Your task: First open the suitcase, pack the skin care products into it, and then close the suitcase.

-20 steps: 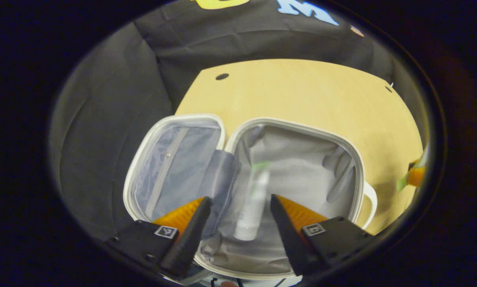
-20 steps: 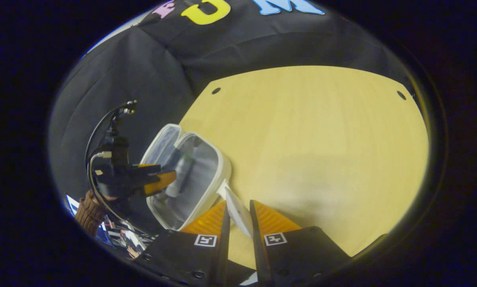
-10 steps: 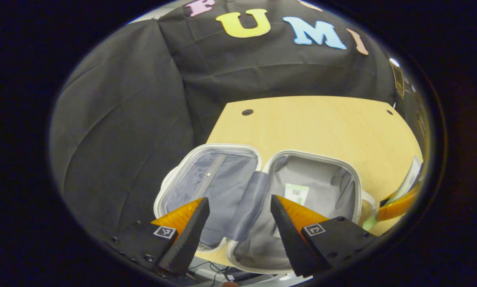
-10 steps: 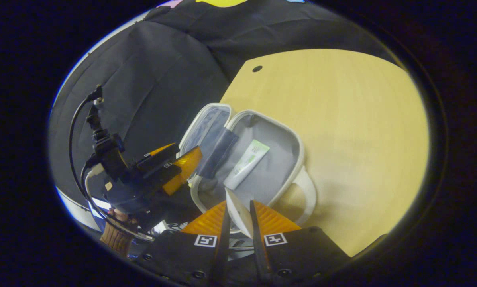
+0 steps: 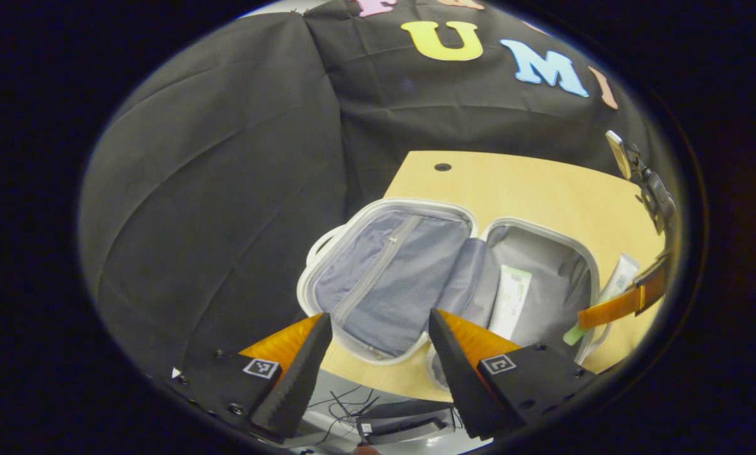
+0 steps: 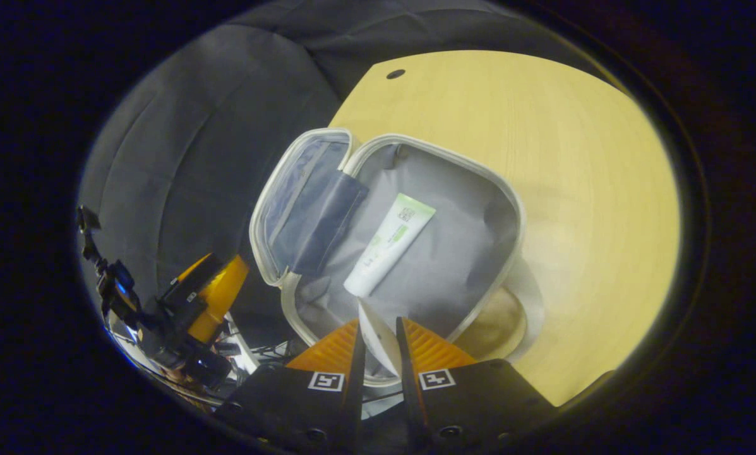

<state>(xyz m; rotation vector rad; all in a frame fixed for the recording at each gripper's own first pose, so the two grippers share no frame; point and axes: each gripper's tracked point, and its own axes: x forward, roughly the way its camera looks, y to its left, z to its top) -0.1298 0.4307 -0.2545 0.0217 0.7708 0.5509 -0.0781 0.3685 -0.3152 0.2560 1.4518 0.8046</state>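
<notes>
Packing was underway: the right claw [image 6: 378, 344], clamped on what looked like a second tube [image 6: 376, 335], needed lowering into the open suitcase [image 6: 409, 253] at frame centre.

Dim, warm light; strong fisheye bending at the rims; both views slightly soft.

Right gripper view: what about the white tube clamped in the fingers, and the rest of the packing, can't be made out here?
- White tube held by the right gripper: its lower part is hidden between the fingers; seen edge-on, so its print is unreadable.
- Same tube in the left gripper view: crossed by the gripper finger.
- Grey-lined open suitcase: near rim hidden behind the fingers.
- Green-and-white tube inside: label too small.
</notes>
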